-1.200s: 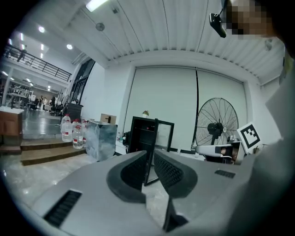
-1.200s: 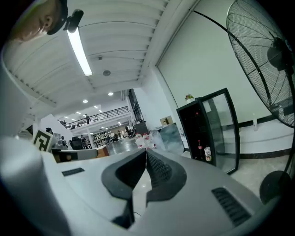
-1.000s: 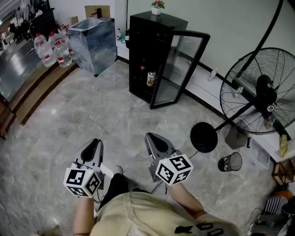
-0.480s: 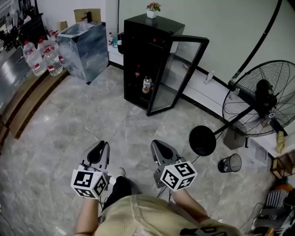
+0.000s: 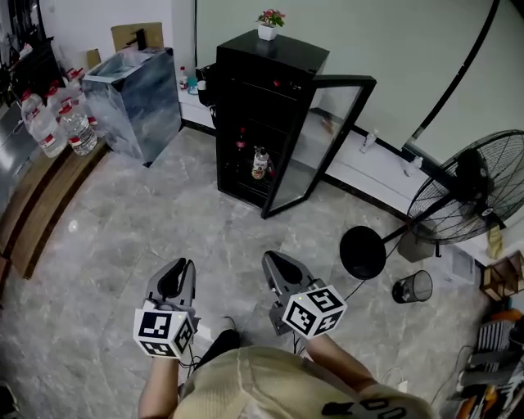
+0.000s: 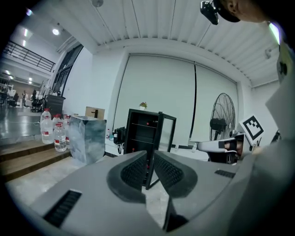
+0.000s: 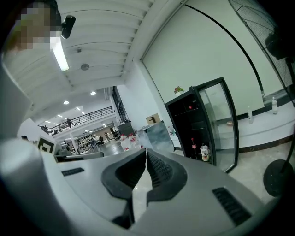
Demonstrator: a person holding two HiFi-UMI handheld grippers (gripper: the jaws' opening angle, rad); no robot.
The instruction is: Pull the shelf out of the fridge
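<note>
Tongs in both hands point across the marble floor (image 5: pixel 123 213) toward a black fridge (image 5: pixel 266 114) that stands well apart from the person, against the far wall; the left tongs (image 5: pixel 184 263) and right tongs (image 5: pixel 266 258) are both closed tip to tip with nothing between them, as each one's own view confirms, left (image 6: pixel 150 154) and right (image 7: pixel 144 152); that fits, in all likelihood, an approach in which there is nothing yet within reach to grip. The glass door (image 5: pixel 323 139) already stands swung wide on its far-side hinge, which leaves the cabinet mouth free for a straight pull. The shelf (image 6: pixel 140 126) sits inside the fridge, one of several thin racks lying level across the dark interior; which rack is meant cannot be told from here. Its front edge faces the open doorway and out over the floor, so it would probably slide out level along that line; whether it is longer across or front to back is too small to judge, while the fridge itself stands tall and upright. A bottle (image 5: pixel 260 163) rests on a lower rack; a potted plant (image 5: pixel 268 23) tops the cabinet; a large fan (image 5: pixel 471 192) stands off to the right.
</note>
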